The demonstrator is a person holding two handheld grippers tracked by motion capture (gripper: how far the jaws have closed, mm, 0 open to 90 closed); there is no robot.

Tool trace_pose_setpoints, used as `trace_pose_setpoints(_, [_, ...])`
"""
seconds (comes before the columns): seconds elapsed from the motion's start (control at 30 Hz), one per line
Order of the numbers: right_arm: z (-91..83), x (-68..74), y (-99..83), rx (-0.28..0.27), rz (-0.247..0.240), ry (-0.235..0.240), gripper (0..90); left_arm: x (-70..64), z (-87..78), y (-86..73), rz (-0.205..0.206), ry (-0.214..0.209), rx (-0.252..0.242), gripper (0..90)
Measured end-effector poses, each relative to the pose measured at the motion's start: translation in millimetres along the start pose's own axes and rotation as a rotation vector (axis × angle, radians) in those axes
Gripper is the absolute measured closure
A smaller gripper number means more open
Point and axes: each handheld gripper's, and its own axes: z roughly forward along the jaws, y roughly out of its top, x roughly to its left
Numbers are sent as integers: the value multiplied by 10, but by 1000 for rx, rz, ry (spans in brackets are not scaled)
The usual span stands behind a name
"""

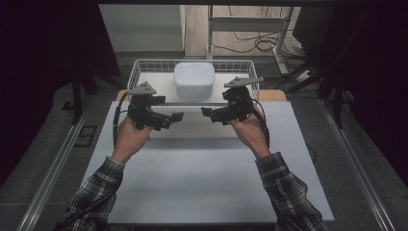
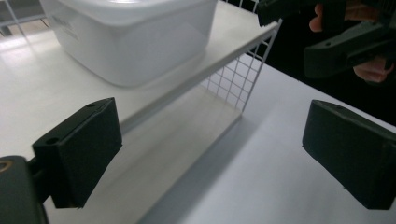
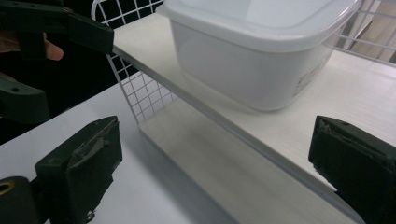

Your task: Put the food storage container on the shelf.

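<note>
Holding both tools up over the white tabletop point(image 1: 202, 183), we face a white wire-mesh rack with a flat white shelf point(image 1: 161, 85), and on that shelf sits a square translucent white plastic container with a lid point(image 1: 194, 80). The left tool point(image 1: 175, 116) and the right tool point(image 1: 206, 112) point inward toward each other, just in front of the shelf's near edge, each with its jaws spread wide and empty. The container lies beyond and between them, roughly centred, so neither hand seems clearly nearer; we judge that any reach must go forward and slightly up over the shelf edge.
</note>
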Motion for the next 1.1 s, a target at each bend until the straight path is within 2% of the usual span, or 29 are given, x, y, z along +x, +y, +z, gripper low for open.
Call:
trace_pose_setpoints(0.37, [-43,72,-141,6,-29,21,27,-95,32,-193,-7,-47,14,45])
trace_pose_setpoints(0.67, [-89,149,-285,3,-41,35,27,-230,64,-340,21,-33,45,46])
trace_pose_setpoints(0.9, [-85,193,-439,19,-52,45,16,-270,112,-488,11,-40,61,47])
trace_pose_setpoints(1.1, [-69,170,-615,35,-52,48,0,-268,146,-660,-3,-43,80,47])
